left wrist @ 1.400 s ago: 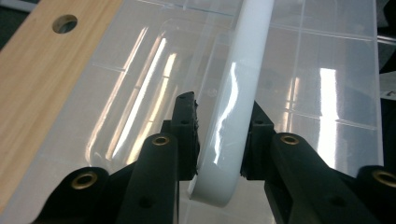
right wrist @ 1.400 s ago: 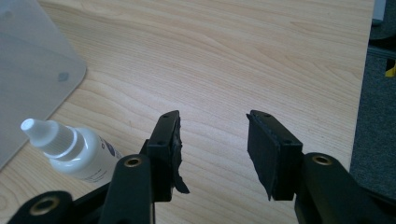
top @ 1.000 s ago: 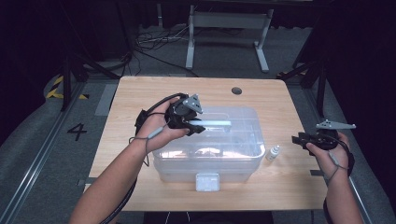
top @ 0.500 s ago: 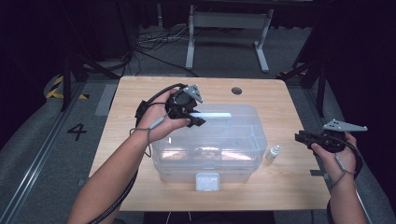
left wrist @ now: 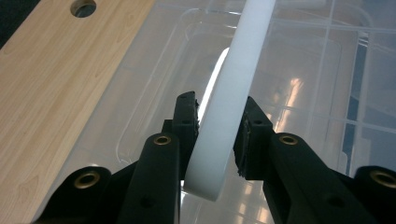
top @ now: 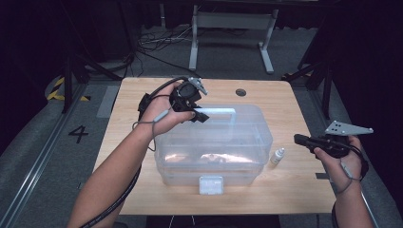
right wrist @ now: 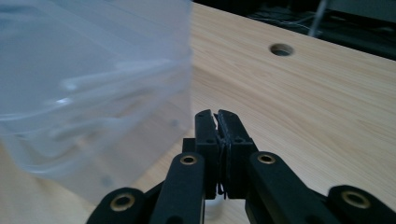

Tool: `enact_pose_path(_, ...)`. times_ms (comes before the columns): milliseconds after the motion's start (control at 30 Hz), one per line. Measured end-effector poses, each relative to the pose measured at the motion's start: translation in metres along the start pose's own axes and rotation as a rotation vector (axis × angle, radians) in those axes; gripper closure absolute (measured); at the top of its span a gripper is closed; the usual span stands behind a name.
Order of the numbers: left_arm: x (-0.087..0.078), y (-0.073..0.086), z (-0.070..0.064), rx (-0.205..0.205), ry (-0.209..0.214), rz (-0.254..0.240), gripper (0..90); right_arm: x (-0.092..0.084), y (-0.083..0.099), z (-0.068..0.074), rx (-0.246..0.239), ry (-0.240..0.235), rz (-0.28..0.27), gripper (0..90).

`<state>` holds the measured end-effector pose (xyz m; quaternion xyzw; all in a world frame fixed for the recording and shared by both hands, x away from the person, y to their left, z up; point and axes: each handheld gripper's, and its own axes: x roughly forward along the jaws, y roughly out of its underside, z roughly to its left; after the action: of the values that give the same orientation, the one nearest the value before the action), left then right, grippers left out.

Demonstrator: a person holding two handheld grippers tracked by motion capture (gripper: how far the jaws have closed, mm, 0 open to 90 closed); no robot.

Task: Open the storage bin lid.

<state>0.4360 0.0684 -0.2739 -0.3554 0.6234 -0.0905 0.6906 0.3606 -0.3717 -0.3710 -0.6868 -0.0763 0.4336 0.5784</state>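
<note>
A clear plastic storage box [top: 214, 142] with a lid stands mid-table. Its white handle [top: 219, 111] lies across the lid top. My left gripper [top: 199, 115] is shut on the handle's left end; in the left gripper view the white handle [left wrist: 233, 93] is pinched between both pads of the left gripper [left wrist: 219, 112]. My right gripper [top: 298, 139] hovers right of the box, pointing left. Its jaws have just been closing and in the right gripper view the right gripper [right wrist: 217, 116] is shut with nothing between the pads.
A small white bottle [top: 277, 156] stands on the wooden table [top: 294, 104] between the box and my right gripper. The box has a white latch [top: 211, 184] at its front. A cable hole [top: 241, 92] sits behind the box. The floor drops away past the table edges.
My right hand has risen and drifted right, and its jaws have closed on nothing. My left hand has lifted a little, still on the handle.
</note>
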Motion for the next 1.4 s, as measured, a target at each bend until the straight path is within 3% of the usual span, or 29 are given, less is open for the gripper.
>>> enact_pose_path(33, 0.0, -0.001, 0.001, -0.001, -0.004, -0.003, 73.0, 0.0, -0.001, 0.003, 0.012, -0.038, -0.017, 88.1)
enact_pose_path(67, 0.0, -0.001, 0.001, -0.001, -0.004, -0.003, 73.0, 0.0, -0.001, 0.003, 0.012, -0.038, -0.017, 88.1)
enact_pose_path(133, -0.001, -0.003, 0.004, -0.008, -0.004, -0.003, 73.0, 0.0, -0.005, 0.012, 0.015, -0.108, -0.046, 88.2)
enact_pose_path(200, -0.002, -0.004, 0.006, -0.012, -0.007, -0.003, 73.0, 0.001, -0.009, 0.023, -0.032, -0.12, -0.037, 88.2)
enact_pose_path(367, -0.004, -0.007, 0.009, -0.007, -0.013, 0.002, 72.9, 0.002, -0.015, 0.039, -0.082, -0.169, -0.027, 87.5)
enact_pose_path(433, -0.005, -0.008, 0.01, -0.008, -0.015, -0.002, 72.9, 0.0, -0.016, 0.045, -0.104, -0.168, -0.019, 88.1)
enact_pose_path(733, -0.007, -0.013, 0.022, -0.028, 0.012, 0.0, 72.6, 0.009, -0.017, 0.065, -0.137, -0.26, 0.027, 90.0)
enact_pose_path(867, -0.007, -0.016, 0.027, -0.039, 0.022, 0.011, 72.5, 0.014, -0.018, 0.071, -0.145, -0.298, 0.016, 90.0)
enact_pose_path(1033, -0.007, -0.017, 0.032, -0.055, 0.041, 0.007, 72.4, 0.02, -0.017, 0.073, -0.138, -0.325, -0.031, 90.0)
enact_pose_path(1400, -0.007, -0.018, 0.034, -0.054, 0.024, -0.004, 72.2, 0.023, -0.016, 0.075, -0.132, -0.294, -0.078, 90.0)
